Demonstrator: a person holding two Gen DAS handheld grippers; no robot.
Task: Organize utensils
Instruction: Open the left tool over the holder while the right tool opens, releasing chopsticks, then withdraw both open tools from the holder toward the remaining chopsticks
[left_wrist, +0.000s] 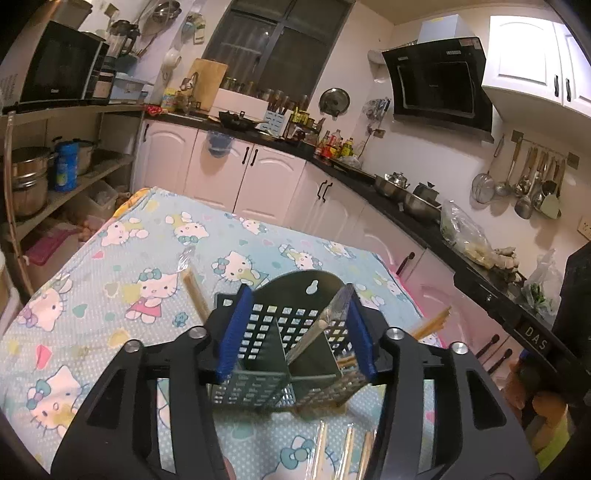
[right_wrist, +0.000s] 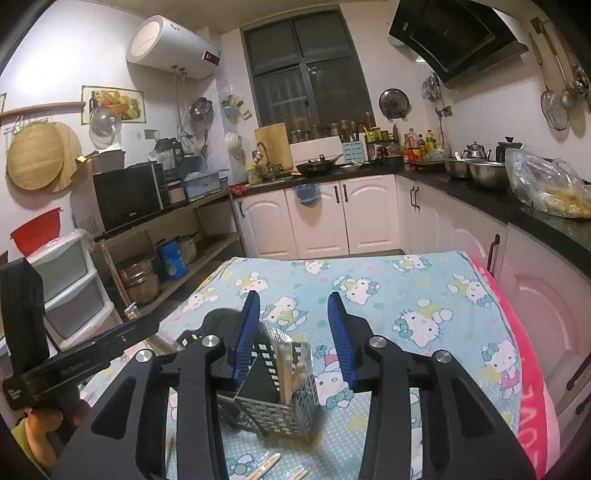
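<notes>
A dark perforated utensil holder (left_wrist: 280, 350) with dividers stands on the Hello Kitty tablecloth. My left gripper (left_wrist: 295, 332) straddles its top, jaws wide, gripping nothing. A wrapped pair of chopsticks (left_wrist: 325, 325) leans in its right compartment. More wrapped chopsticks lie beside the holder on the left (left_wrist: 194, 290), on the right (left_wrist: 432, 325) and in front (left_wrist: 347, 454). In the right wrist view the holder (right_wrist: 277, 391) holds chopsticks (right_wrist: 290, 373). My right gripper (right_wrist: 295, 332) hovers open and empty above it.
The table (right_wrist: 369, 288) has a pink cloth edge (right_wrist: 524, 369) on the right. White cabinets and a black counter (right_wrist: 480, 199) run behind and to the right. Shelves with pots and a microwave (right_wrist: 129, 199) stand at left.
</notes>
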